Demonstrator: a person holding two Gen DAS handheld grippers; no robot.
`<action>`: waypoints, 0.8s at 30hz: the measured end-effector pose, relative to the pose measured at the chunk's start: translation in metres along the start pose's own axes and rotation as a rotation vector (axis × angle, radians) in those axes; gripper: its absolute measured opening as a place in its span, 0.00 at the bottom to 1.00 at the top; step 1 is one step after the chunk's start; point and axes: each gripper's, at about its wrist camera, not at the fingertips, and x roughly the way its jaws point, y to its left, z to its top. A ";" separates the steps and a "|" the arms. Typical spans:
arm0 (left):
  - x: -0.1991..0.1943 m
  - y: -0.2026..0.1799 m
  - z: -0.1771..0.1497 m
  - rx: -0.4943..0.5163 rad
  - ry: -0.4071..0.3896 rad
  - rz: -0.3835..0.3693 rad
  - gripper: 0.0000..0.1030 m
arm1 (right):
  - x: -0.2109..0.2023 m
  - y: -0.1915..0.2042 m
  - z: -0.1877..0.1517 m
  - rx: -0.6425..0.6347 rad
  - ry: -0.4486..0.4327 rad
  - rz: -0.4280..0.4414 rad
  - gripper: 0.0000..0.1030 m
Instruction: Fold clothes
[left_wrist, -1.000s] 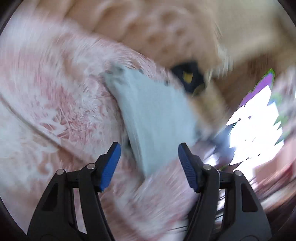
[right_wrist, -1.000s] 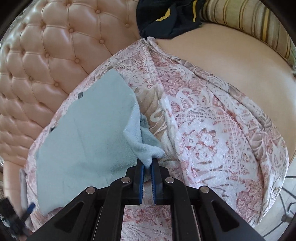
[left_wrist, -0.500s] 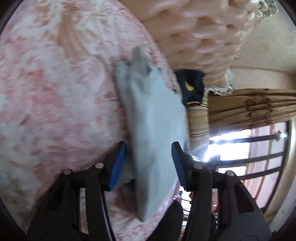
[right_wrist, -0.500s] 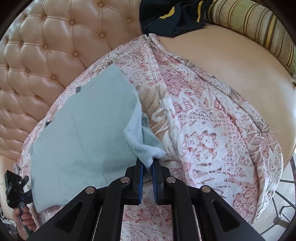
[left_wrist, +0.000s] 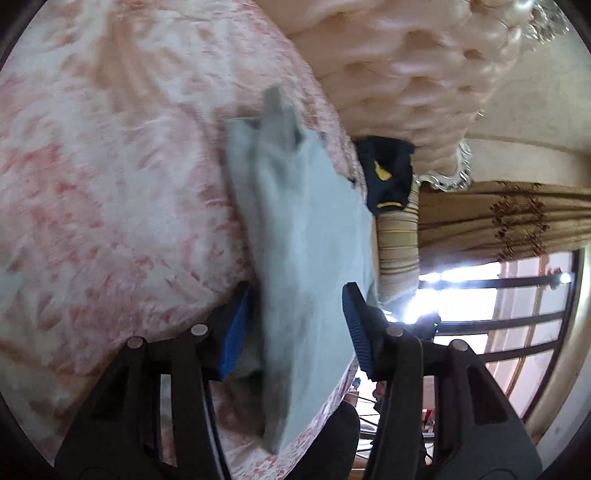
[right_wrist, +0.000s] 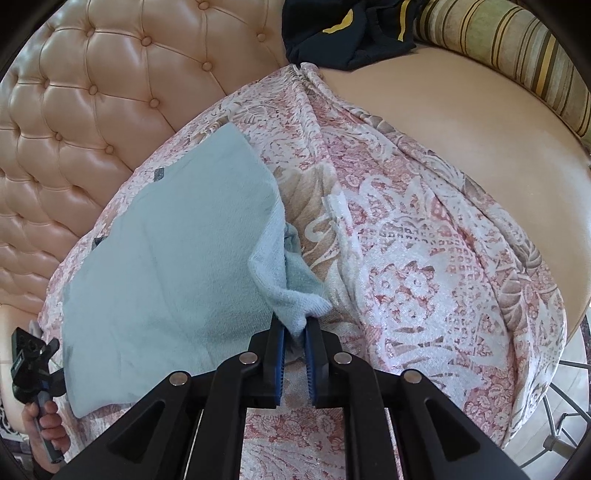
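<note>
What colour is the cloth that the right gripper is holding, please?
Pale blue-green, plain with no pattern; the cloth shows best in the right wrist view, pinched by the right gripper.

I see a tufted leather sofa (right_wrist: 92, 110) whose seat is partly draped with a pink-and-white patterned throw (right_wrist: 424, 258). On the throw lies a pale blue towel (right_wrist: 177, 236). At the back of the bare seat sits a dark garment (right_wrist: 343, 33), beside a striped bolster (right_wrist: 524, 62).

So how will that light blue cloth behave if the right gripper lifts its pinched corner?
Probably floppy: the cloth bunches and droops where the right gripper pinches it. Likely light, since it lies thin and flat on the patterned cover. Its towel-like nap should resist slipping.
</note>
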 end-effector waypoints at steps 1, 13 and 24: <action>0.004 -0.003 0.002 0.009 0.008 0.002 0.51 | 0.000 0.000 0.000 -0.003 0.003 0.008 0.13; 0.009 -0.003 0.006 -0.014 0.025 0.080 0.32 | -0.046 -0.034 0.066 -0.063 0.090 0.329 0.81; 0.018 -0.015 0.003 0.020 -0.009 0.191 0.32 | 0.045 -0.022 0.126 -0.088 0.249 0.488 0.81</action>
